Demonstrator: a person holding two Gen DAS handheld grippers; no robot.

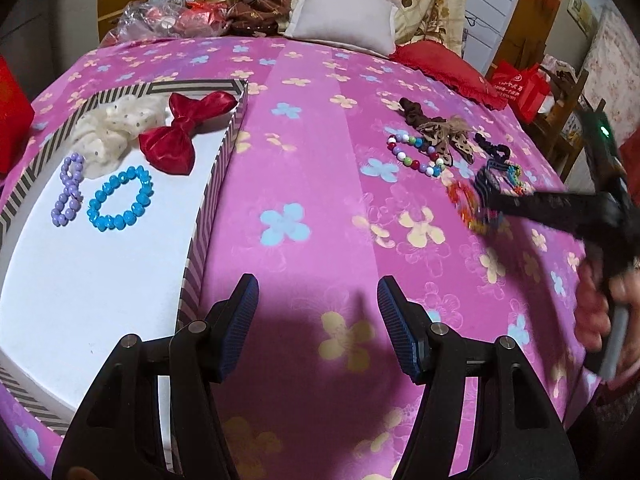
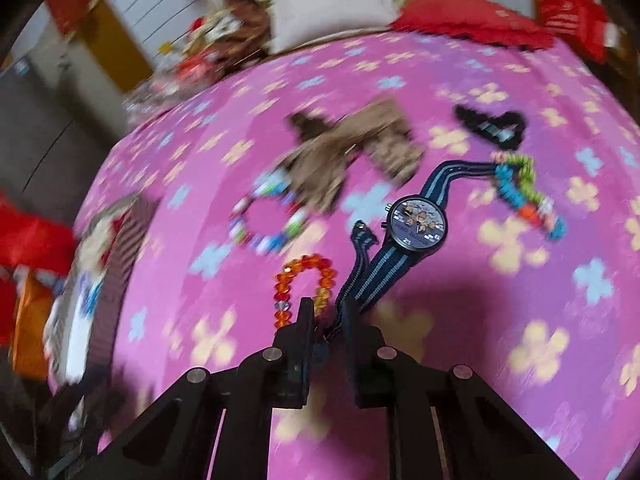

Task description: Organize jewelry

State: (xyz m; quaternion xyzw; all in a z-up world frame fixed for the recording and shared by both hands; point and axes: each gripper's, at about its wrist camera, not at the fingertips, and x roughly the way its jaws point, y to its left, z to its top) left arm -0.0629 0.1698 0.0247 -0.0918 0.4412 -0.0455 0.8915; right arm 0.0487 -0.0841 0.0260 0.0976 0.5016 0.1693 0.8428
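Four pieces already lie in the striped-edged white box [image 1: 224, 152] on my left: a lilac bead bracelet [image 1: 68, 190], a bright blue faceted bead bracelet [image 1: 120, 198], a red satin bow [image 1: 182, 132] and a cream dotted scrunchie [image 1: 116, 128], so I judge the sorting well begun but not half done. My right gripper [image 2: 326, 320] has its fingers drawn narrow on the dark blue striped fabric strap of a wristwatch [image 2: 418, 222]; the strap runs down between the fingers, and the dial hangs out in front, apparently raised off the pink flowered bedspread [image 2: 440, 320], though the blur leaves that uncertain. Gripping the strap rather than the round case makes sense to me, since the flat band gives the pads something to bite. My left gripper [image 1: 318, 320] hovers empty above the bedspread just beside the box's near wall, fingers wide, seemingly kept clear of the lane. An orange and red crystal bead bracelet [image 2: 304, 288] lies right at the fingertips and may be touching the strap; I would watch that it does not snag. Farther out wait a multicoloured round-bead bracelet [image 1: 414, 154], a leopard-print fabric bow [image 1: 444, 136], a black scrunchie [image 2: 492, 126] and a woven green, blue and orange band [image 2: 528, 194]. Nothing but open bedspread stands between watch and box.
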